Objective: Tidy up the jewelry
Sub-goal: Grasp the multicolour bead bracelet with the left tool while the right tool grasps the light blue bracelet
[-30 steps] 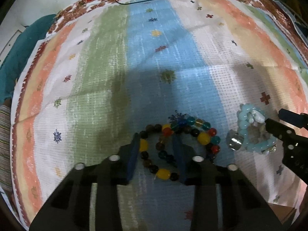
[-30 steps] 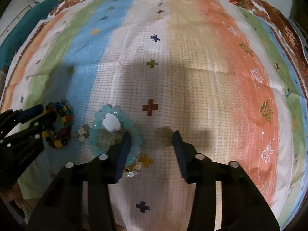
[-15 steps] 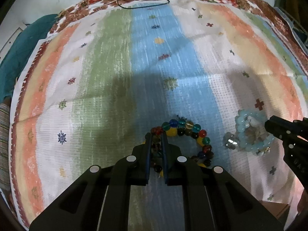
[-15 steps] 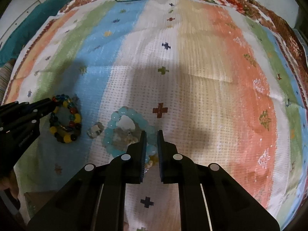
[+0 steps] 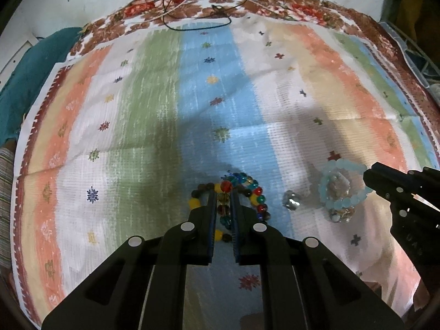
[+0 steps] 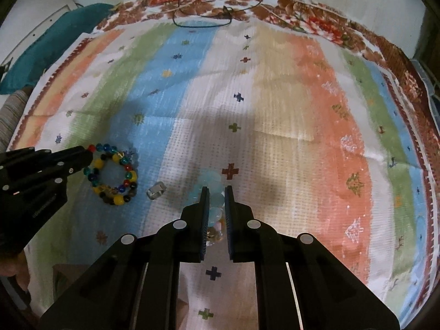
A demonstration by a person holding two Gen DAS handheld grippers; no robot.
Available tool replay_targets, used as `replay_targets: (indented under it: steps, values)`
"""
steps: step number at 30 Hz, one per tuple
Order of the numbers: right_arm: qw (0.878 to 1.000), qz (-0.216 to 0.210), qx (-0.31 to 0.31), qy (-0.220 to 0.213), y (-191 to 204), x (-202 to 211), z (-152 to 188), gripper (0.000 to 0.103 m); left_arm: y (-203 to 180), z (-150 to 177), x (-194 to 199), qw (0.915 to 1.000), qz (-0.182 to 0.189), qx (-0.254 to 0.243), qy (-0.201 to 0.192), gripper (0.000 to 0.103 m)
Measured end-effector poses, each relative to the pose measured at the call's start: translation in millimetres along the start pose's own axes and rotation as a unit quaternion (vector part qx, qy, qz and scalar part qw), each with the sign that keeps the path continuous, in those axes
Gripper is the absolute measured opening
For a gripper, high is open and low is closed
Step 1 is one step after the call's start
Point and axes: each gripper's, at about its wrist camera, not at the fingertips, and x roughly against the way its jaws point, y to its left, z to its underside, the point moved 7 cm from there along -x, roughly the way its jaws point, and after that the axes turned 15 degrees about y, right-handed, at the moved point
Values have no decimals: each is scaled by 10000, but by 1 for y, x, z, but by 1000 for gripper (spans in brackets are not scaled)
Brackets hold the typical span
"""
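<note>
A multicolour bead bracelet [image 5: 254, 189] lies on the striped cloth; my left gripper [image 5: 222, 192] is shut on its near side, beads showing between the pads. It also shows in the right wrist view [image 6: 114, 176], with the left gripper [image 6: 82, 158] at its left edge. A pale blue bead bracelet [image 5: 341, 189] with small charms inside lies to the right; my right gripper [image 6: 216, 192] is shut on its beads [image 6: 213, 200], and shows in the left wrist view [image 5: 368, 176]. A clear silver ring [image 5: 291, 202] lies between the bracelets, also in the right wrist view [image 6: 156, 189].
The striped cloth [image 5: 154, 104] covers the surface, with a floral border at the far edge. A black cord [image 5: 198, 19] lies at the far edge. A teal cushion [image 5: 30, 71] lies off the cloth's left side.
Both grippers have closed from wide open onto their bracelets. Both views have drawn back and up, showing more of the cloth's far edge.
</note>
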Motion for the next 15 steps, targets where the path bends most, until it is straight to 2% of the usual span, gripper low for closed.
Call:
replay_targets:
  steps: [15]
  values:
    - [9995, -45, 104, -278, 10, 29, 10, 12, -7, 7, 24, 9998, 105, -70, -142, 9]
